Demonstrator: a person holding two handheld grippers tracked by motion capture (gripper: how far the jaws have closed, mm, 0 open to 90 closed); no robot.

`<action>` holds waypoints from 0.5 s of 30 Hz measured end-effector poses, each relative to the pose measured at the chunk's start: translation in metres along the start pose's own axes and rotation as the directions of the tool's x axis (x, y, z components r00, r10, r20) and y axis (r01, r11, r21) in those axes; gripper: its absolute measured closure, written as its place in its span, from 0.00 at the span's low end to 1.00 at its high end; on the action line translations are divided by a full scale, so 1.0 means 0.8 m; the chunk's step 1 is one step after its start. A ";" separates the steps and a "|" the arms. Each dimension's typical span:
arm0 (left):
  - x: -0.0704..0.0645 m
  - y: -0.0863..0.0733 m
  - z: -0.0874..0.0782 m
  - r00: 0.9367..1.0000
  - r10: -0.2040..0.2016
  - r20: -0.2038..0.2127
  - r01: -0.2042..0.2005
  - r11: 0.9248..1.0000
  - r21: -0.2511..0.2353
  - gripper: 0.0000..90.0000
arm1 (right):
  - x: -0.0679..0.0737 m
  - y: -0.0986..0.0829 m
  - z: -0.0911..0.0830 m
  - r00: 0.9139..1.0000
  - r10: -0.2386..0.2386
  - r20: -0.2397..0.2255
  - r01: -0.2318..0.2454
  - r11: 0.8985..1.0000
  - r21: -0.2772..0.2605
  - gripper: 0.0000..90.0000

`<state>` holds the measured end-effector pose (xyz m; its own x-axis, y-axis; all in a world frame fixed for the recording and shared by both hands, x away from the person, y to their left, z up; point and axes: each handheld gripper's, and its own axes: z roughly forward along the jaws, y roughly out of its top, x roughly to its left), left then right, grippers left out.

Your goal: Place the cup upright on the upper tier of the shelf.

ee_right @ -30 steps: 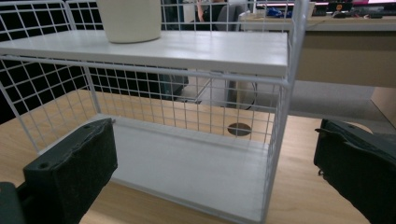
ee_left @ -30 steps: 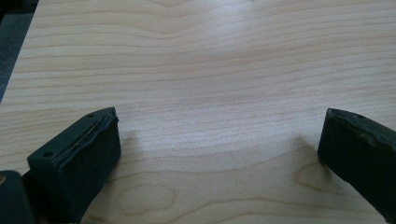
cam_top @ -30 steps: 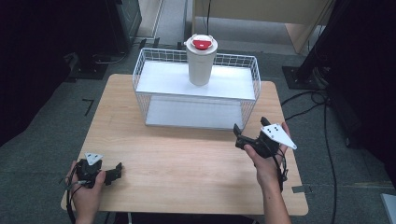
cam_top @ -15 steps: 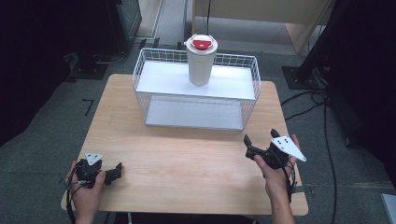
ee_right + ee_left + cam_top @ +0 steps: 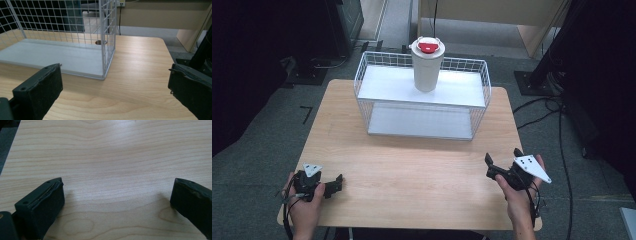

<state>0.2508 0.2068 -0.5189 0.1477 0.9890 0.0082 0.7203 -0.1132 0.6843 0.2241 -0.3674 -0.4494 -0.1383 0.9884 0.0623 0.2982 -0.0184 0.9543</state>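
Observation:
A white cup with a red lid stands on the top shelf of a white wire rack at the back of the wooden table. My left gripper rests low at the table's front left corner, open and empty, its jaws wide apart over bare wood. My right gripper hangs at the front right, open with nothing between its jaws, facing the rack's right corner. The rack's lower white shelf is bare.
Cables trail on the grey floor right of the table. A dark stand base sits beyond the back right corner. A wooden cabinet stands behind the rack.
My right gripper has drawn back from near the rack's front right toward the table's front right edge. The left gripper has stayed put.

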 end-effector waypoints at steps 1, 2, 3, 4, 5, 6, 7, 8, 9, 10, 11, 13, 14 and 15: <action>0.000 0.000 0.000 1.000 0.000 0.000 0.000 1.000 0.000 0.00 | -0.002 -0.001 -0.002 1.000 0.000 0.000 0.000 1.000 0.004 0.00; 0.000 0.000 0.000 1.000 0.001 0.000 -0.001 1.000 0.001 0.00 | -0.007 -0.004 -0.005 1.000 -0.003 0.003 0.003 1.000 0.005 0.00; 0.000 0.000 0.000 1.000 0.001 0.000 -0.001 1.000 0.001 0.00 | -0.009 -0.006 -0.007 1.000 -0.002 0.004 0.002 1.000 0.006 0.00; 0.000 0.000 0.000 1.000 0.000 0.000 0.000 1.000 0.000 0.00 | -0.012 -0.008 -0.008 1.000 -0.001 0.004 0.001 1.000 0.008 0.00; 0.000 0.000 0.000 1.000 0.000 0.000 0.000 1.000 0.000 0.00 | -0.012 -0.008 -0.008 1.000 -0.001 0.004 0.001 1.000 0.008 0.00; 0.000 0.000 0.000 1.000 0.000 0.000 0.000 1.000 0.000 0.00 | -0.015 -0.011 -0.010 1.000 0.002 0.004 -0.003 1.000 0.014 0.00; 0.000 0.000 0.000 1.000 0.000 0.000 0.000 1.000 0.000 0.00 | -0.018 -0.015 -0.011 1.000 0.003 0.003 -0.003 1.000 0.020 0.00; 0.000 0.000 0.000 1.000 0.000 0.000 0.000 1.000 0.000 0.00 | -0.023 -0.022 -0.014 1.000 -0.008 0.004 0.008 0.999 0.035 0.00; 0.000 0.000 0.000 1.000 0.000 0.000 0.000 1.000 0.000 0.00 | -0.023 -0.022 -0.014 1.000 -0.008 0.004 0.008 0.999 0.035 0.00; 0.000 0.000 0.000 1.000 0.001 0.000 -0.001 1.000 0.001 0.00 | -0.025 -0.025 -0.015 1.000 -0.008 0.006 0.008 0.999 0.042 0.00; 0.000 0.000 0.000 1.000 0.001 0.000 -0.001 1.000 0.001 0.00 | -0.028 -0.029 -0.017 1.000 -0.009 0.006 0.009 0.999 0.047 0.00; 0.000 0.000 0.000 1.000 0.000 0.000 0.000 1.000 0.000 0.00 | -0.034 -0.036 -0.020 1.000 -0.010 0.006 0.010 0.998 0.057 0.00; 0.000 0.000 0.000 1.000 0.001 -0.001 -0.001 1.000 0.000 0.00 | -0.040 -0.042 -0.024 1.000 -0.007 0.007 0.007 0.998 0.067 0.00; 0.000 0.000 0.000 1.000 0.001 -0.001 -0.001 1.000 0.000 0.00 | -0.040 -0.042 -0.024 1.000 -0.007 0.007 0.007 0.998 0.067 0.00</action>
<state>0.2508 0.2069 -0.5189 0.1482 0.9889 0.0094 0.7202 -0.1145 0.6843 0.2005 -0.4012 -0.4779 -0.1334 0.9896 0.0534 0.3596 -0.0018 0.9331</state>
